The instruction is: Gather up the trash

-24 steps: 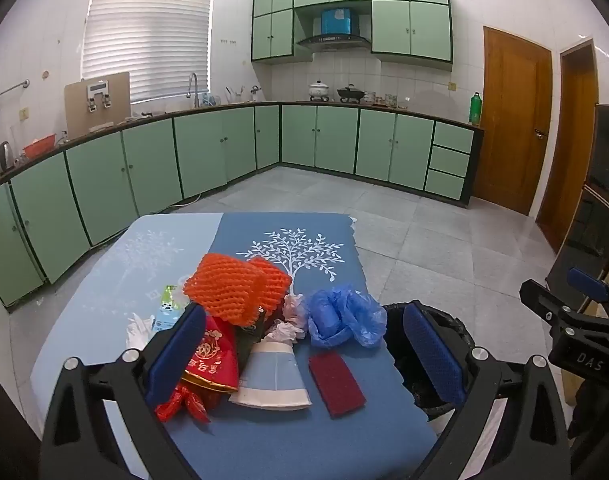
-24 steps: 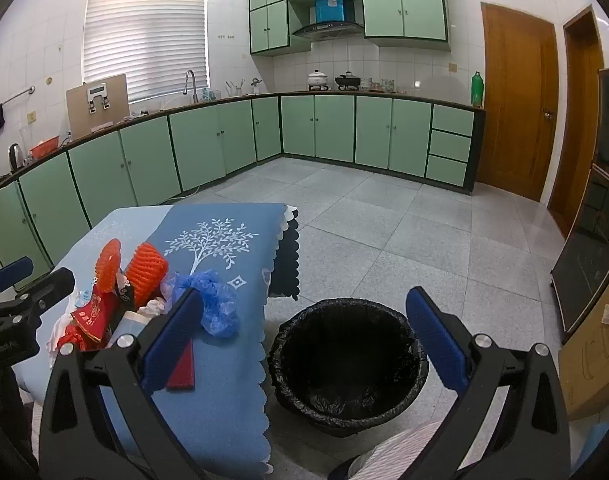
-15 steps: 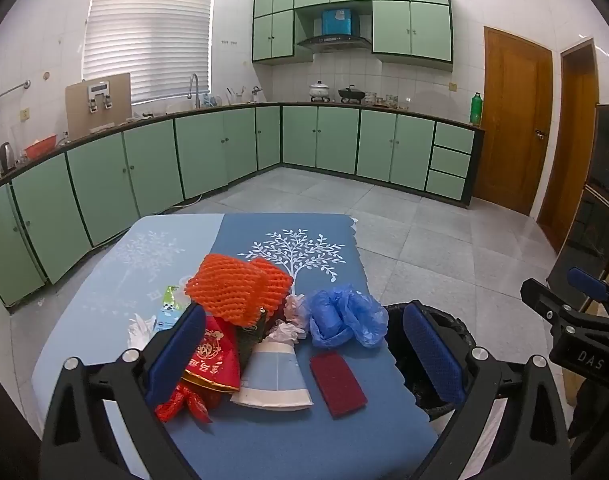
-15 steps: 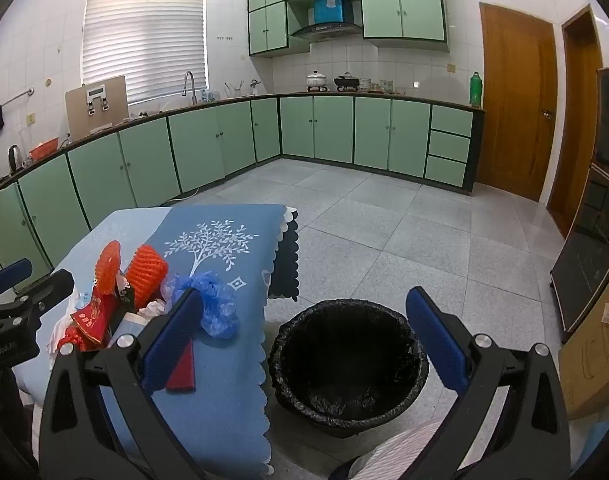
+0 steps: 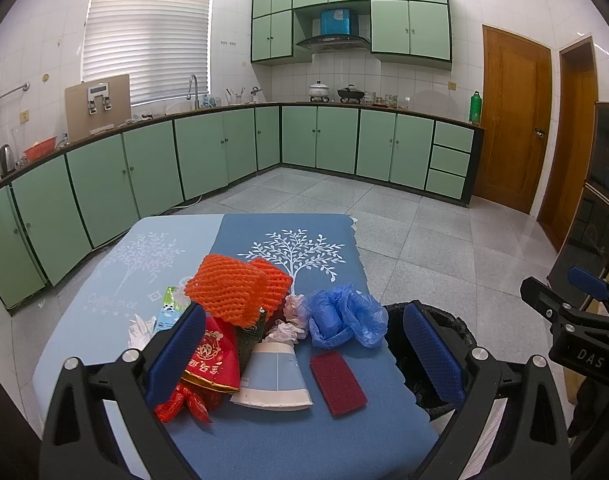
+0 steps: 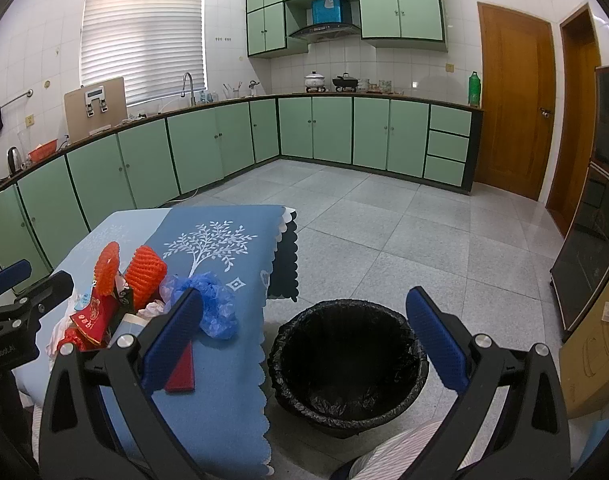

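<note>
Almost nothing has shifted since the earlier frames: both views have only crept a touch, and the litter lies as it did. The table (image 5: 116, 280), under a blue cloth printed with a white tree, carries the whole heap near its close edge, and the black-lined trash bin (image 6: 348, 356) stands on the floor just beside the table's right edge, mouth up. The left gripper (image 5: 304, 354) hovers over the near end of the table with its jaws spread wide and nothing between them; the heap sits in the gap and just beyond it. The right gripper (image 6: 304, 344) is likewise wide open and empty, held above the bin, so the bin's mouth shows between its fingers. Farthest back in the heap, the orange foam net (image 5: 236, 290) lies with its long axis across the table, partly over the other pieces. To its right sits the crumpled blue plastic bag (image 5: 344, 316). Nearer, the flattened paper cup (image 5: 274, 378) points its narrow end away and its wide rim toward the camera. The red packet (image 5: 210, 362) lies just inside the left finger, touching the cup's side. The dark red scouring pad (image 5: 336, 382) lies flat, its length running away and slightly leftward, between cup and right finger.
</note>
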Demonstrator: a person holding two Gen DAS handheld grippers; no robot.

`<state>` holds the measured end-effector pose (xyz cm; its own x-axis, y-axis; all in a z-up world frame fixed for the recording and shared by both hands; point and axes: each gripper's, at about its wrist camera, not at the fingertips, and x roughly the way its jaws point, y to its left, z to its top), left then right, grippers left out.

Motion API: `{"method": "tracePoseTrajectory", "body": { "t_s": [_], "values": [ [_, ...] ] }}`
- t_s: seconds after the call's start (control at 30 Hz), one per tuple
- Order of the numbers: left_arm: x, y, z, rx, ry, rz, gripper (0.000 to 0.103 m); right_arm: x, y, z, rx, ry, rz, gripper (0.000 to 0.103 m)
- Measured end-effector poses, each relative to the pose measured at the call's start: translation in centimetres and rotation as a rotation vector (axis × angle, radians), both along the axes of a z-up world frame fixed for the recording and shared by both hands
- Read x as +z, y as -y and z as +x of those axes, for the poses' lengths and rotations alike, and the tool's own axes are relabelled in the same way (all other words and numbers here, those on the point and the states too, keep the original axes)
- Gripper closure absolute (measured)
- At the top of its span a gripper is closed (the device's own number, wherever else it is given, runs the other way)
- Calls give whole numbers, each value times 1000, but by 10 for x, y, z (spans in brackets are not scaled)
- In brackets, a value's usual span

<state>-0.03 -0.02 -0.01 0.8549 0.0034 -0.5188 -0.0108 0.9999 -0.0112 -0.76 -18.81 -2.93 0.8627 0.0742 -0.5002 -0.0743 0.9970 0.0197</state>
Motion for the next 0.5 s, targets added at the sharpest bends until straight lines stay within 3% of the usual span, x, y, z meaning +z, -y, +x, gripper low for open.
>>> {"method": "tracePoseTrajectory", "body": {
  "t_s": [0.5],
  "values": [
    [0, 0, 0, -1, 1, 3, 6, 1, 3, 0, -1, 1, 5, 5]
  ]
}}
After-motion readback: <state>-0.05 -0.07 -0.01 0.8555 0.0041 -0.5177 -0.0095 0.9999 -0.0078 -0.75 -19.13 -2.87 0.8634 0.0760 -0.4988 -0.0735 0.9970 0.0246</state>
